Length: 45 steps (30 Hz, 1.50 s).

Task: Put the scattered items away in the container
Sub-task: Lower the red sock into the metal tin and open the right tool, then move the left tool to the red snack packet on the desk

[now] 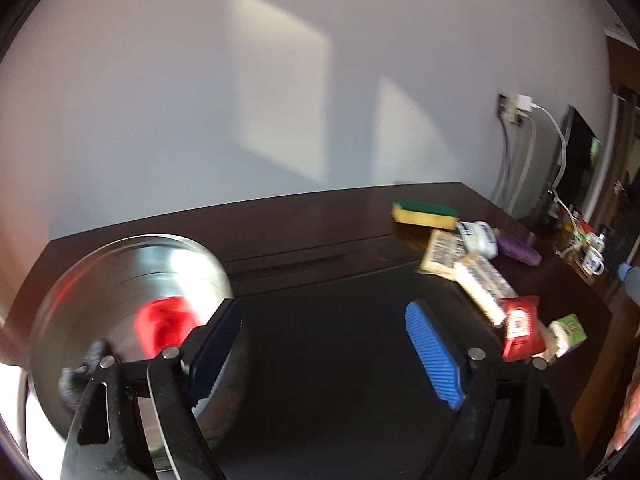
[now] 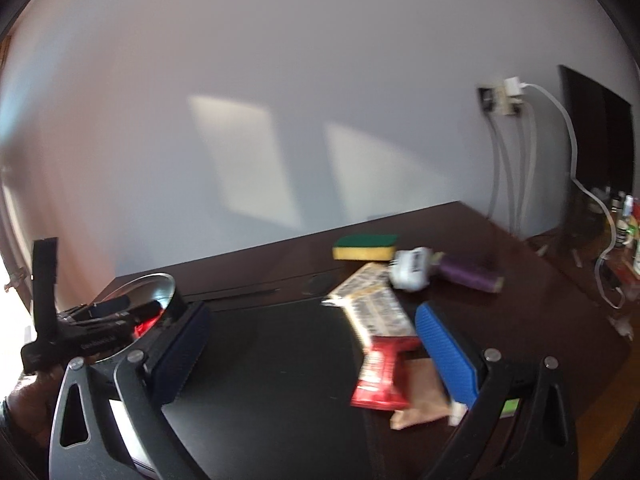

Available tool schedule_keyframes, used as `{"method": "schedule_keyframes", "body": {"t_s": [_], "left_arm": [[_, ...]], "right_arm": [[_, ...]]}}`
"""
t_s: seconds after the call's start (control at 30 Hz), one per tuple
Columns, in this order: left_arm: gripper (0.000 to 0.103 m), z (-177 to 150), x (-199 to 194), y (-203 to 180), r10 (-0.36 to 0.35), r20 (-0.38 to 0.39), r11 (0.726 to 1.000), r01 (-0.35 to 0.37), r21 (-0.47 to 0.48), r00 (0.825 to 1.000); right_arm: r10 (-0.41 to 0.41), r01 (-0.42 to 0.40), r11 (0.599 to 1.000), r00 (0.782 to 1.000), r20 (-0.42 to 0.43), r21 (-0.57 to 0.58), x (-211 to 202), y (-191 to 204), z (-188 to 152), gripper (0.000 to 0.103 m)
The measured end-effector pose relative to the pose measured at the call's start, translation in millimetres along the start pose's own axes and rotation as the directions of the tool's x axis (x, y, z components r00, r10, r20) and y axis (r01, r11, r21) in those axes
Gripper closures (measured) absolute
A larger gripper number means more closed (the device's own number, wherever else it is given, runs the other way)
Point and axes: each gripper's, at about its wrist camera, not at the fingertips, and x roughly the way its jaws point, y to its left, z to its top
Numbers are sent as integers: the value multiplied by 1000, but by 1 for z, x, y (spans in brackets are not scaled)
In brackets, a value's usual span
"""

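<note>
A pale, plain wall (image 1: 280, 80) fills most of both views, crossed by two slanted patches of sunlight (image 2: 240, 156). Below it runs a dark brown wooden bench (image 1: 320, 216), glossy, with a black mat (image 2: 280, 360) over its near part. Past the bench's far right corner a wall socket (image 2: 498, 98) holds a white plug (image 2: 514, 86) — white cables (image 2: 560, 120) hang down from it. Further right stands a dark panel (image 2: 596, 136) beside a cluttered side surface with blurred bottles (image 2: 624, 216).
</note>
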Motion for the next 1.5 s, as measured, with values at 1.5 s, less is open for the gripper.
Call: {"method": "schedule_keyframes", "body": {"t_s": [1.5], "left_arm": [[17, -14, 49, -139, -196, -128, 962, 216, 168, 972]], "right_arm": [[-252, 246, 952, 968, 14, 185, -60, -121, -24, 0]]}}
